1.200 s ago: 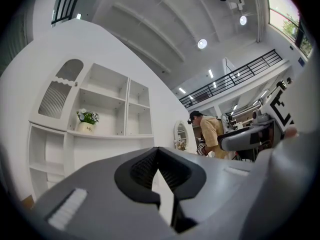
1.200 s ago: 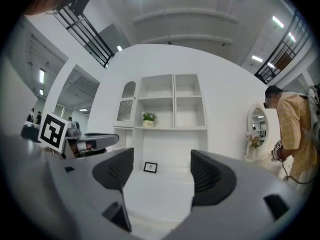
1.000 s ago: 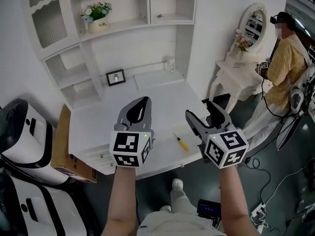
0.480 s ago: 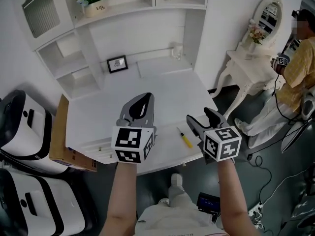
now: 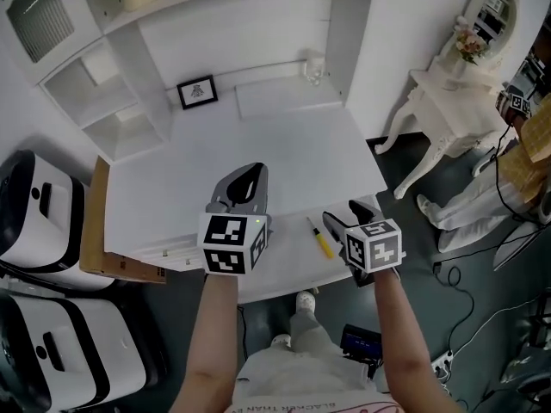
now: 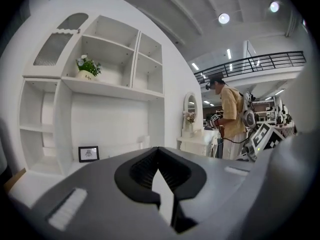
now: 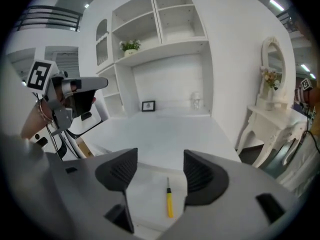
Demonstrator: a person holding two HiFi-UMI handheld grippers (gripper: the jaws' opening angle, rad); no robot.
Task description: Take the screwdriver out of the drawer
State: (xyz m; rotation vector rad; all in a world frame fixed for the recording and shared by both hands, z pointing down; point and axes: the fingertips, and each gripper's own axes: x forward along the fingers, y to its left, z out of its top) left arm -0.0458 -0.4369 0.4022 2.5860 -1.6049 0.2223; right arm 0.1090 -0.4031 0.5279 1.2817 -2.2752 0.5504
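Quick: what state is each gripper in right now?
Left gripper: tongs shut, empty.
Right gripper: tongs open, just closed slightly, nothing between them; screwdriver lies beyond, untouched.

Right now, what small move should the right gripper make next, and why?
Probably bring the right gripper down onto the yellow-handled screwdriver, then close. Its fingers have just been closing slightly but stand wide apart with nothing between them. The screwdriver lies untouched ahead, lined up with the gap, near the white desk's front edge.
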